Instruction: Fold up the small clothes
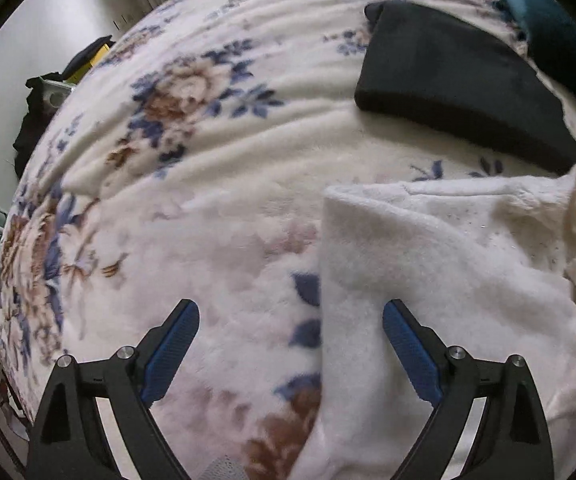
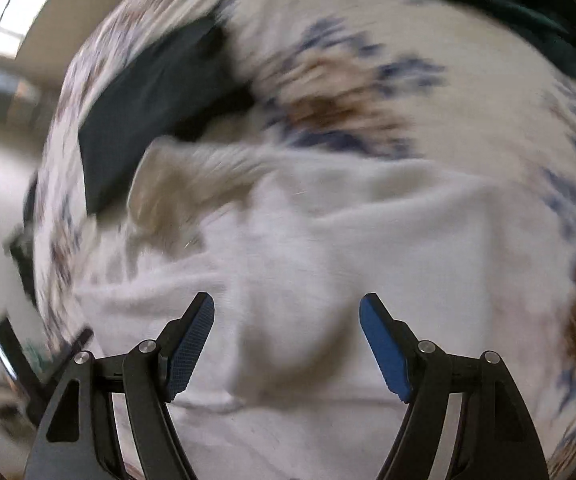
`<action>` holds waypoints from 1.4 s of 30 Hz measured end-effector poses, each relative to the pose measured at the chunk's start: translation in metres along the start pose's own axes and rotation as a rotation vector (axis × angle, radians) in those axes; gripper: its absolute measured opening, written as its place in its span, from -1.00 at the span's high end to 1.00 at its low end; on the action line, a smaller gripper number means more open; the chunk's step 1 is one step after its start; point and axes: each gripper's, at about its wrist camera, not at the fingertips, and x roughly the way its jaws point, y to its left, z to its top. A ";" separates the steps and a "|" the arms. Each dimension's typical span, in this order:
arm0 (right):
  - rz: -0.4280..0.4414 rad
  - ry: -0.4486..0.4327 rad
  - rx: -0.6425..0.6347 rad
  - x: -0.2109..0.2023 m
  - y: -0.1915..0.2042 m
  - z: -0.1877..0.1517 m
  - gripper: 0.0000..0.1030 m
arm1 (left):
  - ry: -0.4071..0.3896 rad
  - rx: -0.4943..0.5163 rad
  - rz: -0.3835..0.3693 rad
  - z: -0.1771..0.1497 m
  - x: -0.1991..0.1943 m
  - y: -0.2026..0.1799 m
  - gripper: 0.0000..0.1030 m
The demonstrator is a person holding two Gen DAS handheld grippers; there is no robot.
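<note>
White fleece garment (image 1: 448, 280) lower right on the floral blanket (image 1: 208, 208), left gripper (image 1: 291, 316) wide with nothing between its fingers, folded black cloth (image 1: 460, 84) upper right, right gripper (image 2: 287, 308) wide over the blurred white garment, black cloth at that view's upper left.

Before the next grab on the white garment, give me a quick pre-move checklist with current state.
1. Left tongs open, nothing held: ok.
2. Right tongs open, nothing held: ok.
3. White garment lying flat: not ok, rumpled, one corner sticks up.
4. Garment edge between the left tongs' fingers: ok, it runs up through the gap.
5. Black folded cloth apart from the white one: cannot tell, they meet at the raised corner.
6. Right view sharp enough to aim: not ok, motion blur.
</note>
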 end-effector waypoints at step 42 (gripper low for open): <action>-0.334 -0.164 0.261 -0.045 -0.118 -0.005 0.70 | 0.031 0.009 -0.013 0.028 0.021 0.000 -0.86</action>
